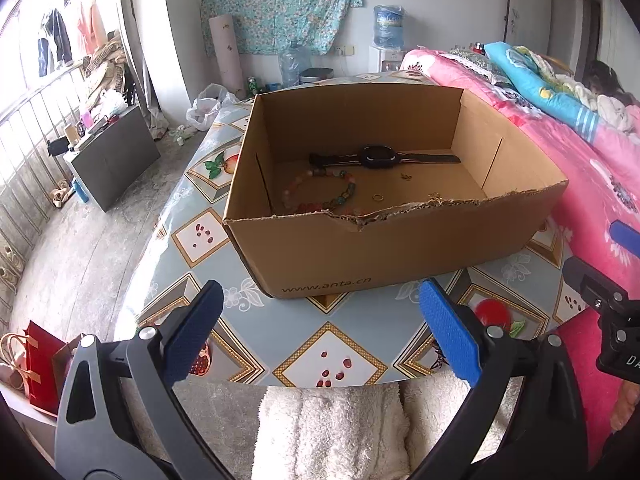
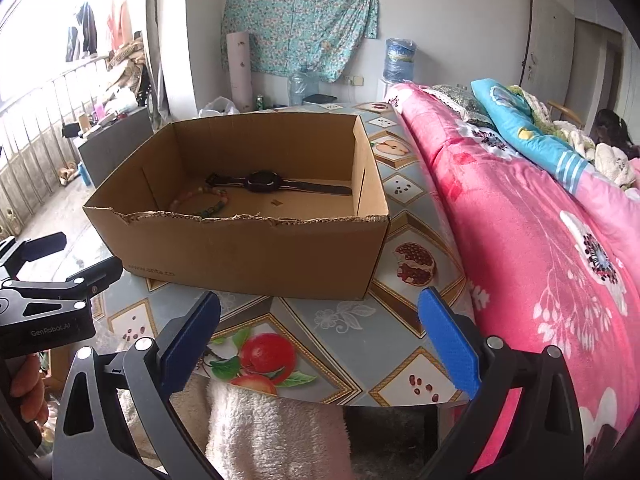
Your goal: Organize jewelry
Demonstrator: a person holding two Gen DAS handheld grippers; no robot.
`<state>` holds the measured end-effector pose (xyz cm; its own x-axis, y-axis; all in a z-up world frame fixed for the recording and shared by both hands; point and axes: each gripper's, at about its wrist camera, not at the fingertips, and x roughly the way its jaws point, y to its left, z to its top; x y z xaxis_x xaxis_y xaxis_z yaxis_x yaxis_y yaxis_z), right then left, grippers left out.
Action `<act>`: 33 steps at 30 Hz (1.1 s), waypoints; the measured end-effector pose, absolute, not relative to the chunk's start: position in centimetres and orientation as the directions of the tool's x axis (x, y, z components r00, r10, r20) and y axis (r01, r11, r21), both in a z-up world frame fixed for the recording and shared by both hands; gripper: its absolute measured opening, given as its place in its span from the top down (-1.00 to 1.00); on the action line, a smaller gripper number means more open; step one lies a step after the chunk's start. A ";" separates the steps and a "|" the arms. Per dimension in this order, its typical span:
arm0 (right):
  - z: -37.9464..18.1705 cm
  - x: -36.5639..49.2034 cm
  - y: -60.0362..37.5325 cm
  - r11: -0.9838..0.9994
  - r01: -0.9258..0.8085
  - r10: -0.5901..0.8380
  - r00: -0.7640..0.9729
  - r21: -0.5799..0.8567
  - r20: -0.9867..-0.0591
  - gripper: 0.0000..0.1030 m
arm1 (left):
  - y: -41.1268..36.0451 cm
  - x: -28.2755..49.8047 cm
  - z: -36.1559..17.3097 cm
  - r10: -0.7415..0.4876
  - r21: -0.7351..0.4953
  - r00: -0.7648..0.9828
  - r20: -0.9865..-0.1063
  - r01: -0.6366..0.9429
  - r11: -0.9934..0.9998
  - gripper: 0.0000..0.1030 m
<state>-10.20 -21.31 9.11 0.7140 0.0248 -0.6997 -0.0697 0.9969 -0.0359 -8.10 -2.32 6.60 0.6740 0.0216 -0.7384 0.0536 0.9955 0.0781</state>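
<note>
From your left gripper point(image 1: 320, 332), jaws apart and empty, the cardboard box point(image 1: 384, 248) sits straight ahead; inside it the watch point(image 1: 378, 157) lies crosswise along the far wall.

From your right gripper point(image 2: 320, 336), also apart and empty, the box lies ahead-left, with the bead bracelet point(image 2: 204, 200) nearer its left wall.

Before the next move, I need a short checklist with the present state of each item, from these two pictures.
1. Left tool open, nothing between its pads: ok.
2. Right tool open, nothing between its pads: ok.
3. Cardboard box upright on the table, top open: ok.
4. Watch, bead bracelet and small ring inside the box: ok.
5. Loose jewelry left on the table: none in view, far side hidden: cannot tell.
</note>
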 end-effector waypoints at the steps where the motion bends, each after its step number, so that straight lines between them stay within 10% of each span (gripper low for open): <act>1: 9.2 -10.1 -21.2 0.997 -0.067 0.016 0.716 -0.045 -0.698 -0.87 | -2.5 -8.0 6.7 0.033 0.094 0.678 -0.734 0.053 0.994 -0.84; 13: 8.2 -7.5 -23.2 0.985 0.007 0.132 0.626 0.175 -0.768 -0.87 | -3.5 -5.6 6.7 0.038 0.062 0.661 -0.749 0.013 0.998 -0.84; 33: 7.9 -5.5 -21.5 0.992 0.005 0.096 0.591 0.123 -0.801 -0.87 | -2.9 -5.1 5.8 0.076 0.054 0.621 -0.780 -0.054 0.997 -0.84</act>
